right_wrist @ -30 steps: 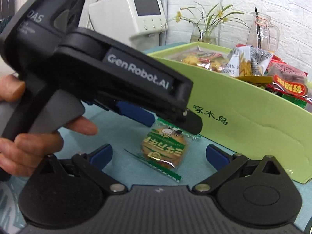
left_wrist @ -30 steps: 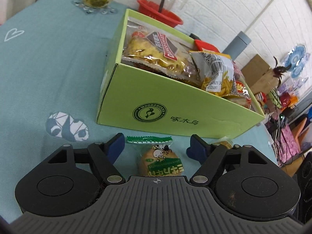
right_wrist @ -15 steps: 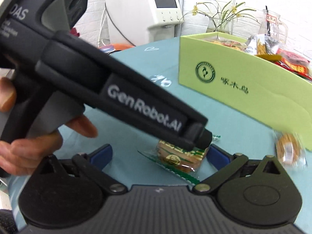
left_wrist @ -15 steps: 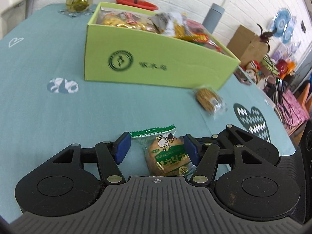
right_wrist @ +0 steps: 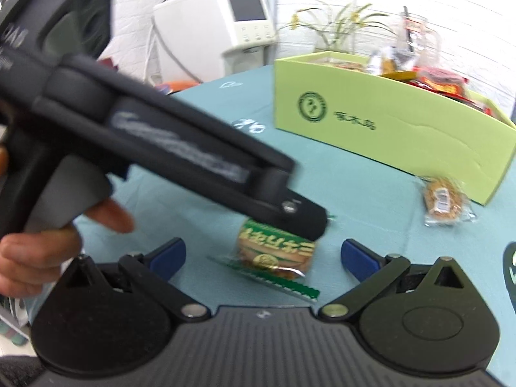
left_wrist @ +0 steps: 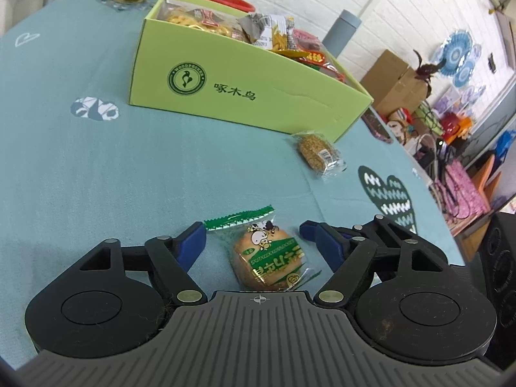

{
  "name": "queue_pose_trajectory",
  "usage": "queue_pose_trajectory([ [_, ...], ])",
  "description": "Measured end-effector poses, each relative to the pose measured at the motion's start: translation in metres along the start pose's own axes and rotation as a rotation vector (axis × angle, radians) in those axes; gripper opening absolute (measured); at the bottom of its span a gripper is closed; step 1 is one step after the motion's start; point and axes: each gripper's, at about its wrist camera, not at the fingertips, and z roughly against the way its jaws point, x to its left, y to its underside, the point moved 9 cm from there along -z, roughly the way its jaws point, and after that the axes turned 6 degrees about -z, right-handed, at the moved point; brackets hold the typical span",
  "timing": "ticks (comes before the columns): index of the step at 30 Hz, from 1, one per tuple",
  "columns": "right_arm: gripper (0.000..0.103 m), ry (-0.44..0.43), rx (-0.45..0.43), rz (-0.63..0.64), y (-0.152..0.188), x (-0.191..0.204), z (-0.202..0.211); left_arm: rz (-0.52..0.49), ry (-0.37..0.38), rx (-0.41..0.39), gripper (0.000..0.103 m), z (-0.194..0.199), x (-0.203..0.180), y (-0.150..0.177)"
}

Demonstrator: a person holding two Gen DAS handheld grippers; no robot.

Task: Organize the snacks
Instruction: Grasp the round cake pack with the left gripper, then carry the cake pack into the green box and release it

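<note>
I have the left gripper [left_wrist: 251, 230] released astride the green-wrapped cake [left_wrist: 269, 262], positioned for pickup; right gripper [right_wrist: 262, 253] likewise unclenched; box [left_wrist: 258, 96] awaits.

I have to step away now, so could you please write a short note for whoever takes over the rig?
Left gripper: jaws open, straddling the green-wrapped cake on the teal tablecloth, not gripping it.
Right gripper: jaws open, empty, facing the same cake.
Green box: already holds many snacks.
Oat bar packet: on the cloth by the box's near corner.
Left to do: put the cake and the packet into the box.
</note>
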Motion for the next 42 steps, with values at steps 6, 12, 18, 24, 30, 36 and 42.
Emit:
queue_pose_trajectory([
  [6, 0.079, 0.01, -0.008, 0.045, -0.004, 0.004, -0.004, -0.084, -0.052, -0.003, 0.039, -0.005, -0.006, 0.003],
  [12, 0.069, 0.02, -0.021, 0.015, -0.009, -0.011, -0.002, -0.059, -0.038, -0.007, 0.028, -0.004, 0.002, 0.002],
  [18, 0.092, 0.072, -0.005, 0.013, -0.007, -0.017, -0.003, 0.001, -0.031, -0.027, 0.053, 0.009, 0.012, 0.002],
  [24, 0.081, 0.083, -0.004, 0.025, 0.0, -0.012, 0.004, -0.004, 0.067, 0.024, 0.034, 0.0, -0.009, 0.008],
  [30, 0.065, 0.077, -0.011, -0.001, -0.001, -0.018, 0.007, -0.02, 0.025, 0.016, 0.009, -0.003, -0.015, 0.004],
  [36, 0.066, 0.096, -0.138, 0.066, -0.062, -0.018, 0.017, -0.046, 0.004, -0.165, 0.014, 0.037, -0.02, -0.068],
  [42, 0.067, 0.088, -0.268, 0.173, -0.157, -0.03, -0.006, -0.081, -0.095, -0.296, 0.02, 0.043, -0.002, -0.168],
])
